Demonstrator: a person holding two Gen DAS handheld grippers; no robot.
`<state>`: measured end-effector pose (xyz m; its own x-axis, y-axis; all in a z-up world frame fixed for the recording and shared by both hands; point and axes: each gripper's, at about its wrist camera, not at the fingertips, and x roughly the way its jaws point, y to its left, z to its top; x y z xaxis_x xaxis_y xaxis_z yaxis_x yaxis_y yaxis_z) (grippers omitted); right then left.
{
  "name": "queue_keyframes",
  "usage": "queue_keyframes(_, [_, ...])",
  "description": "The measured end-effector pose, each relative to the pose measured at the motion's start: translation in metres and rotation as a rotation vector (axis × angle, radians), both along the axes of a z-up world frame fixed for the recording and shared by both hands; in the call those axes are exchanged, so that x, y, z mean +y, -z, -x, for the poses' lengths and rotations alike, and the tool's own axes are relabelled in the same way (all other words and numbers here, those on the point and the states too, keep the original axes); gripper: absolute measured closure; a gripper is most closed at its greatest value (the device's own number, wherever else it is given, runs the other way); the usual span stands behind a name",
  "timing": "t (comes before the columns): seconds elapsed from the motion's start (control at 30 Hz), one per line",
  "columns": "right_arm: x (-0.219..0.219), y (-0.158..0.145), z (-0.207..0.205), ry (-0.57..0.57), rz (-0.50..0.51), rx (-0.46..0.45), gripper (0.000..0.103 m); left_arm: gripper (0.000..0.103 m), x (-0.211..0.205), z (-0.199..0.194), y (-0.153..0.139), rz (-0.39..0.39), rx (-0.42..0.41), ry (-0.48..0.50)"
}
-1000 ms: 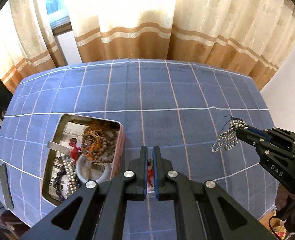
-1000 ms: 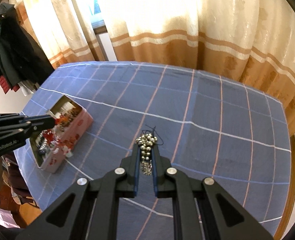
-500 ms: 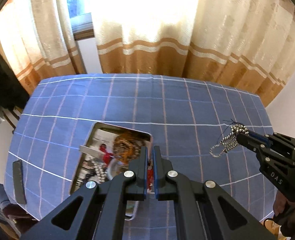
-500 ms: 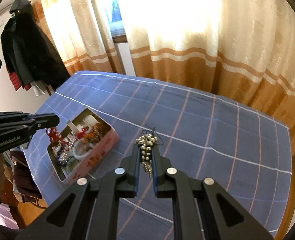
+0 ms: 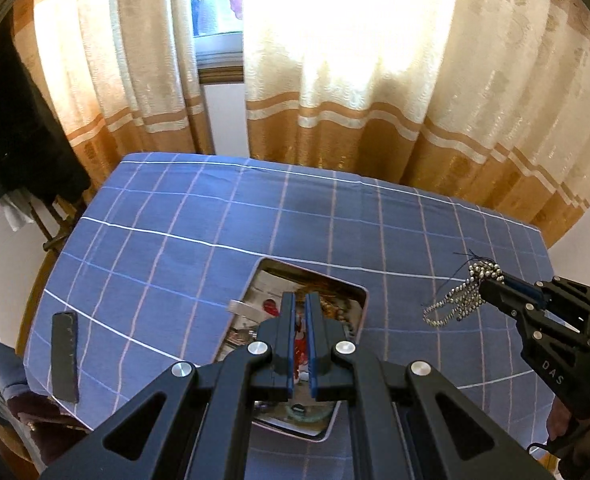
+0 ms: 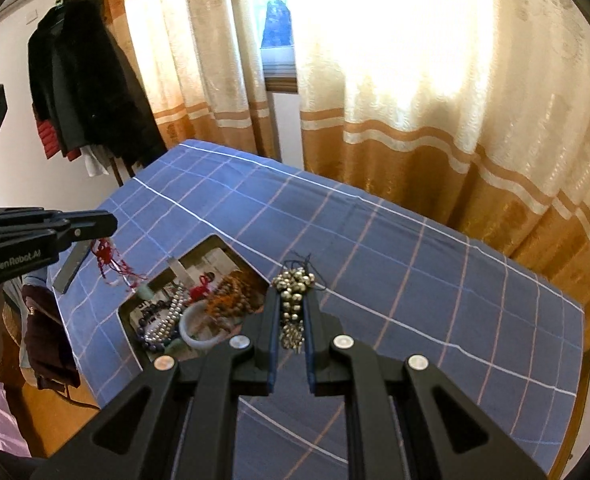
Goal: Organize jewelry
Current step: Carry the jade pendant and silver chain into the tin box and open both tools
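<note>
My left gripper (image 5: 299, 304) is shut on a red knotted cord ornament (image 6: 109, 261), which dangles above the open tin box (image 5: 359, 292). In the right wrist view this gripper (image 6: 111, 222) comes in from the left. My right gripper (image 6: 292, 300) is shut on a silver bead chain (image 6: 293, 292), held in the air over the blue checked cloth (image 6: 415, 288). The left wrist view shows the chain (image 5: 461, 298) hanging in a loop from the right gripper (image 5: 485, 286). The tin box (image 6: 129, 320) holds a pearl strand, wooden beads and a pale bangle.
A flat dark strip (image 5: 65, 356) lies near the table's left edge. Striped curtains (image 5: 355, 92) hang behind the table. Dark coats (image 6: 83, 84) hang at the left wall. A person's hand (image 5: 563, 428) grips the right tool.
Both grippers have risen and pulled back, each keeping its piece. The tin box has slid under the left gripper's fingers in its view, and more curtain shows.
</note>
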<state>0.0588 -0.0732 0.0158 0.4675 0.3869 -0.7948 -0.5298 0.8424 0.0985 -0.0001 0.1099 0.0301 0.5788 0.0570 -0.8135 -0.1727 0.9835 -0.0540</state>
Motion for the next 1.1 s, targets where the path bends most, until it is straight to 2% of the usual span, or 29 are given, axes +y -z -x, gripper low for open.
queue_keyframes(0.43, [0.051, -0.008, -0.008, -0.085, -0.018, -0.014, 0.090, 0.099, 0.038, 0.006, -0.001, -0.012, 0.009, -0.052])
queue_keyframes(0.63, [0.074, -0.010, -0.010, -0.124, -0.026, -0.017, 0.090, 0.099, 0.050, 0.004, 0.008, -0.001, 0.027, -0.064])
queue_keyframes(1.1, [0.121, 0.024, -0.009, -0.210, 0.006, 0.033, 0.090, 0.099, 0.061, -0.004, 0.048, 0.032, 0.086, -0.050])
